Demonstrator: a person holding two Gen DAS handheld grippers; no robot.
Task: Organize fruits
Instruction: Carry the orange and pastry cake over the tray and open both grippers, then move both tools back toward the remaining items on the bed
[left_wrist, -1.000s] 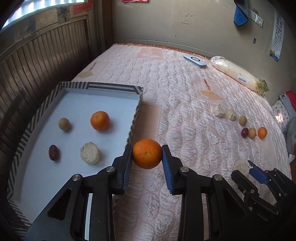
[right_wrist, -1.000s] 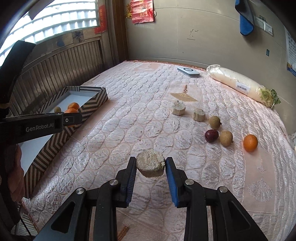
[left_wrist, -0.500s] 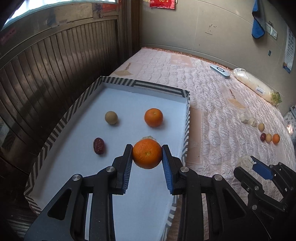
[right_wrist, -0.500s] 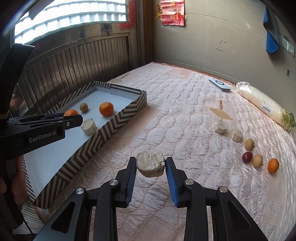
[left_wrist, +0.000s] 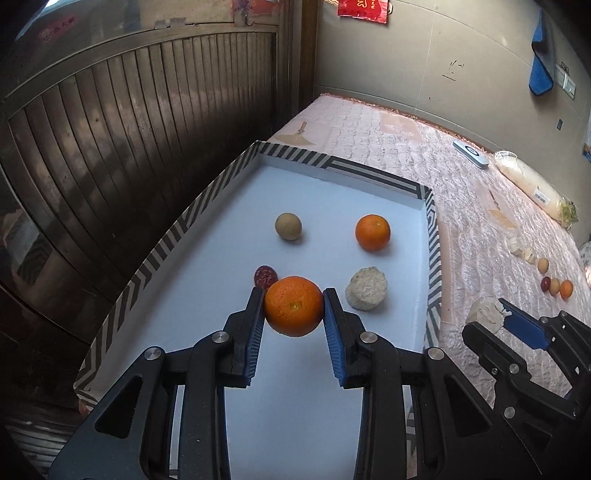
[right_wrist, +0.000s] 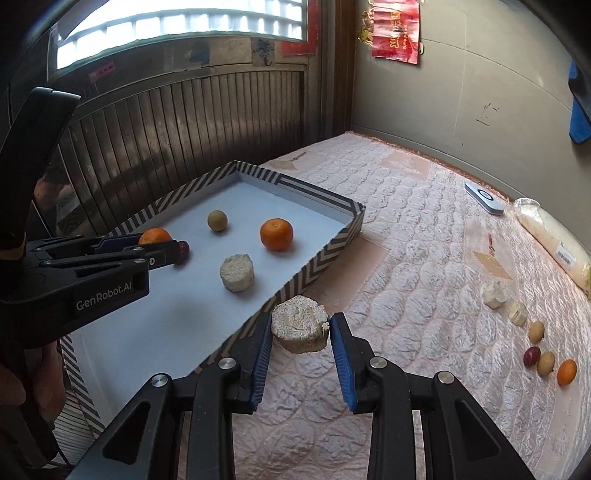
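Note:
My left gripper (left_wrist: 294, 306) is shut on an orange (left_wrist: 293, 305) and holds it above the white floor of the striped tray (left_wrist: 369, 172). In the tray lie another orange (left_wrist: 372, 232), a tan round fruit (left_wrist: 288, 226), a dark red fruit (left_wrist: 265, 275) and a pale rough chunk (left_wrist: 366, 288). My right gripper (right_wrist: 300, 329) is shut on a second pale rough chunk (right_wrist: 300, 328), just outside the tray's right wall (right_wrist: 314, 267), above the bed. The left gripper also shows in the right wrist view (right_wrist: 162, 247).
Several loose fruits and pale chunks (right_wrist: 543, 356) lie in a row on the pink quilted bed (right_wrist: 406, 258) at the right. A remote (right_wrist: 484, 197) and a wrapped white vegetable (right_wrist: 550, 236) lie near the far wall. A dark slatted wooden wall (left_wrist: 129, 140) borders the tray's left side.
Both grippers have swung left toward the tray. The left gripper with the orange has moved from the tray's right edge to over its floor. The right gripper has come up to the tray's right wall.

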